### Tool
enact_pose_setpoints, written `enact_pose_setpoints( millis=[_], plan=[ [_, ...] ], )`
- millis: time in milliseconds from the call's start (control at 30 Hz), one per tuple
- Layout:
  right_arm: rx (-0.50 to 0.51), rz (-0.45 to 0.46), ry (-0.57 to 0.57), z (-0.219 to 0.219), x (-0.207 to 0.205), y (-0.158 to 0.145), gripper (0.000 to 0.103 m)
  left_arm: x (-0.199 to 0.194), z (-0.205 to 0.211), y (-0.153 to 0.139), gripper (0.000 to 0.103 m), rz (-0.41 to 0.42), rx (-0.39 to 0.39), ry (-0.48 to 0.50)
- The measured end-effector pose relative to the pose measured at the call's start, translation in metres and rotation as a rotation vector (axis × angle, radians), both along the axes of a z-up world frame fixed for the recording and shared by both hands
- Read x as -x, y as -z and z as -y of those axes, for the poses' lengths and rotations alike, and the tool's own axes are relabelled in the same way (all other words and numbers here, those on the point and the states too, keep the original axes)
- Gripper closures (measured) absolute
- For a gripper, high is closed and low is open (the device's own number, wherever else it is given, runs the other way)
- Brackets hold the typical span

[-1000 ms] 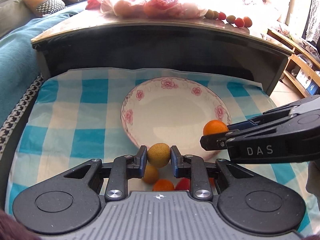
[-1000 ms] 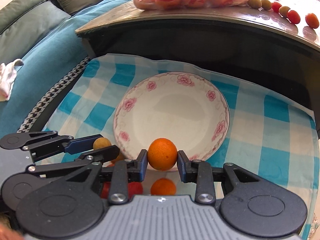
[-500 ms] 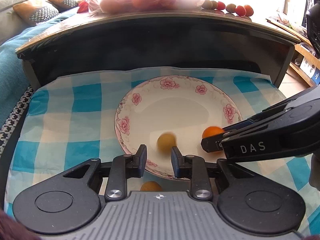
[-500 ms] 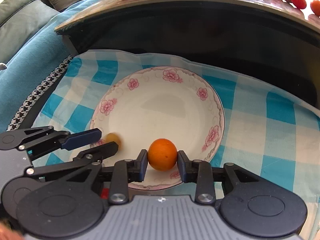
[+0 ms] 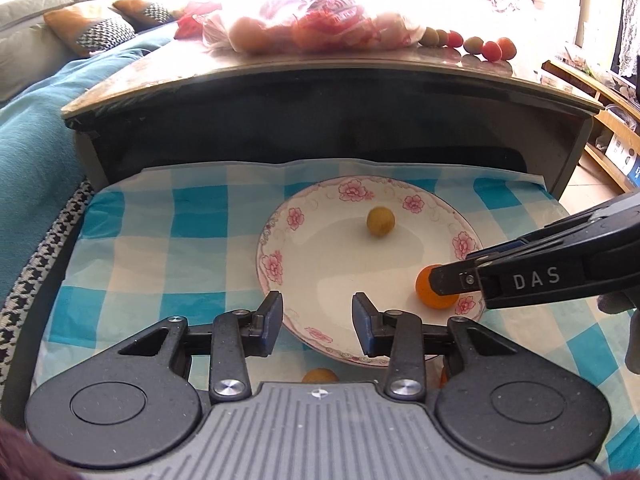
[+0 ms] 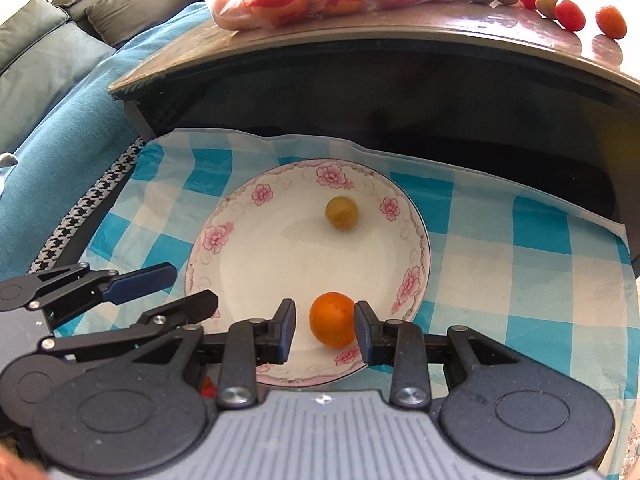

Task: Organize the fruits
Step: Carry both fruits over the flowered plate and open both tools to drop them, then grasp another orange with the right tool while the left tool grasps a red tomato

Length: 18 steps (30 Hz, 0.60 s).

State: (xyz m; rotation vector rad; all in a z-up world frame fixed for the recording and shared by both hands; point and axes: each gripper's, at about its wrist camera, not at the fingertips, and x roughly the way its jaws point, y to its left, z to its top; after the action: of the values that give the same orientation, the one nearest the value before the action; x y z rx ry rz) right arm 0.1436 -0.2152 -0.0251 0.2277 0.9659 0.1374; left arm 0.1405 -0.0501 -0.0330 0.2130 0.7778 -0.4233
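My left gripper (image 5: 317, 322) is spread wide with nothing between its fingers, poised over the near rim of the plate (image 5: 276, 280). My right gripper (image 6: 324, 330) is spread too, fingers flanking the orange (image 6: 333, 324) lying inside the plate's near edge. Farther in, toward the plate's far side, a yellow-green fruit (image 6: 341, 213) lies alone. Plate sits on a blue checked cloth (image 6: 520, 248).

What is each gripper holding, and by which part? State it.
Nothing is held. The left gripper is open and empty. The right gripper is open too: its jaws flank the orange, with a visible gap on one side. The orange rests on the plate.
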Motion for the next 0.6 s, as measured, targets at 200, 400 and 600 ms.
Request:
enact_pose_setpoints(
  millis=[200,400,600],
  plan=[
    [0.004,0.001,0.003,-0.001,0.015,-0.006,0.069,0.012,-0.011,-0.007,0.055,-0.007,0.003,-0.018],
    [0.003,0.002,-0.002,-0.004,0.029,-0.011,0.069,0.026,-0.019,-0.009,0.055,-0.022,0.005,-0.024],
    [0.010,-0.018,-0.011,-0.009,0.042,-0.007,0.069,0.036,-0.030,-0.001,0.054,-0.059,-0.005,-0.047]
  ],
)
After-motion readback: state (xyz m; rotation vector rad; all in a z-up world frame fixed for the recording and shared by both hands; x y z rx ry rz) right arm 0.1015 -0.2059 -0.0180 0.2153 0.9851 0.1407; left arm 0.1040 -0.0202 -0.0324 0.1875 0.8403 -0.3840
